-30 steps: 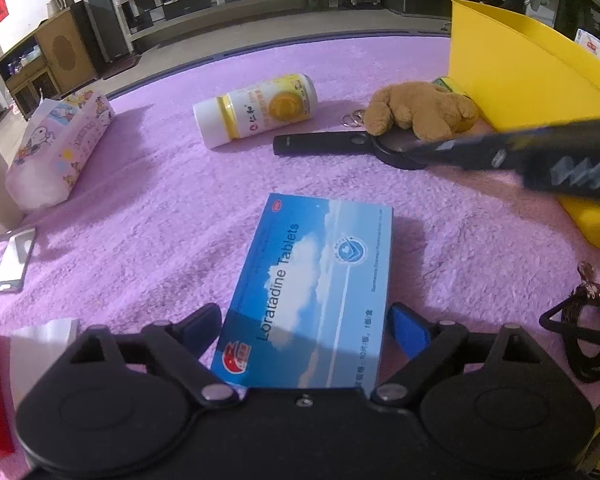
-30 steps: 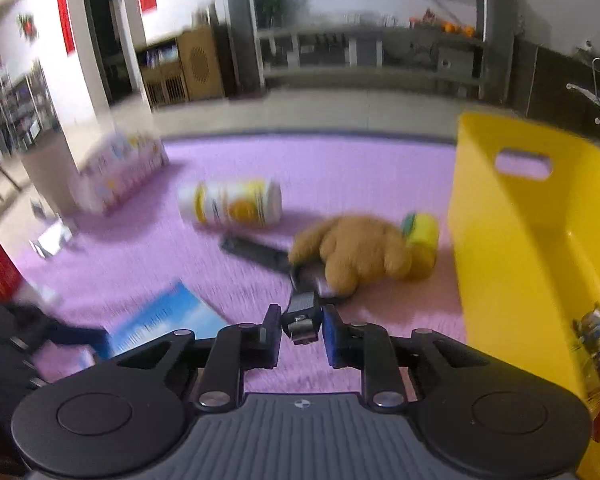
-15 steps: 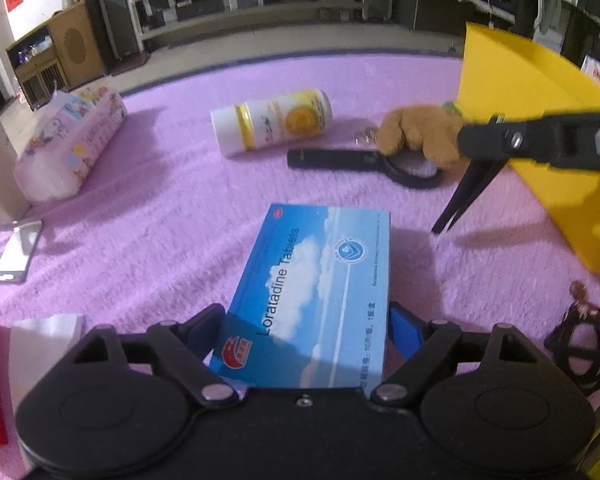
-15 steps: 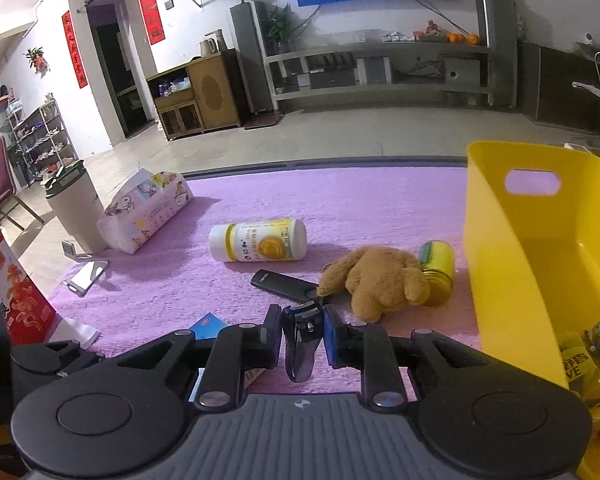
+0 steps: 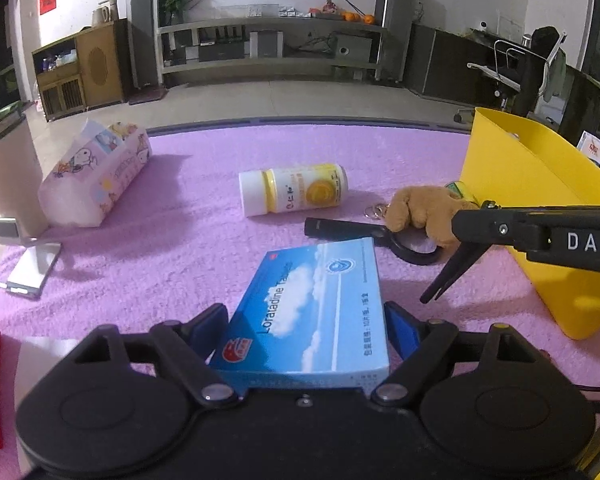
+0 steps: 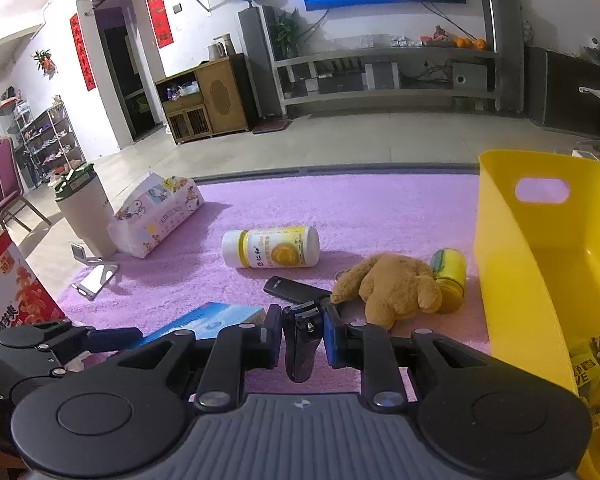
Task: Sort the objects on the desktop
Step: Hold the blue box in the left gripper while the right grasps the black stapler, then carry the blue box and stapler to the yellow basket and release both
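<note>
Left wrist view: the left tongs (image 5: pixel 306 322) have just been closing and now grip a blue medicine box (image 5: pixel 314 306) by its long sides, the box sticking forward between the two fingers and raised off the purple table (image 5: pixel 196 216). Past it lie a black magnifying glass (image 5: pixel 364 234), a brown plush bear (image 5: pixel 424 210) and a white and yellow bottle (image 5: pixel 294 194) on its side. A tissue pack (image 5: pixel 94 176) sits toward the table's left edge, and a yellow basket (image 5: pixel 540 216) stands at the right edge.

Right wrist view: the right tongs (image 6: pixel 303 334) are clenched on a small dark folded tool (image 6: pixel 300 344), which hangs upright between the fingers, held above the table (image 6: pixel 360 208). Beyond its tip lie the magnifying glass (image 6: pixel 294 290) and the bear (image 6: pixel 392 288), with a small yellow jar (image 6: pixel 450 278) touching the bear. The medicine box (image 6: pixel 216 320) shows at lower left, held by the left tongs (image 6: pixel 112 338). The basket (image 6: pixel 512 264) is at the right edge.
</note>
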`<act>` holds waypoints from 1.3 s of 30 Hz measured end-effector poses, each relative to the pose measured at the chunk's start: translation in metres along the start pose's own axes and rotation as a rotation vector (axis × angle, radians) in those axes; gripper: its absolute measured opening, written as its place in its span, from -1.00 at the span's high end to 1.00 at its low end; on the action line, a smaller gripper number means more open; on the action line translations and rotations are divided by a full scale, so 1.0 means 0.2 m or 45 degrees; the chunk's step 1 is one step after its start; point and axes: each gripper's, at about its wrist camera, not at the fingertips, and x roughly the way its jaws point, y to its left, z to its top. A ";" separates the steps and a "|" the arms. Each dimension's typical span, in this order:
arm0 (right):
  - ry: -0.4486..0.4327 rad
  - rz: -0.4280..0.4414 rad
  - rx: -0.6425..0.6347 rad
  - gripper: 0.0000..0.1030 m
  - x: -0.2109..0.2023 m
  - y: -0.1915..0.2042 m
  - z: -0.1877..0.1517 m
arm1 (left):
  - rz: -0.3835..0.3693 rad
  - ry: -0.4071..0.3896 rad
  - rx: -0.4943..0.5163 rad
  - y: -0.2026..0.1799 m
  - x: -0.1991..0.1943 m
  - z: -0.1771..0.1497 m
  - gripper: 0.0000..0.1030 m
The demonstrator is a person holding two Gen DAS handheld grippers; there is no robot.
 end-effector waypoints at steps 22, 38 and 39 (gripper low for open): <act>-0.471 -0.066 0.267 0.58 -0.79 -0.40 0.07 | -0.261 -0.104 -0.020 -0.62 -0.51 0.39 -0.59; -0.094 -0.426 0.513 0.55 -0.75 -0.94 -0.12 | -0.204 0.191 0.235 -1.31 -0.07 0.37 -0.62; -0.073 -0.419 0.513 0.51 -0.74 -0.95 -0.12 | -0.191 0.197 0.240 -1.31 -0.07 0.37 -0.68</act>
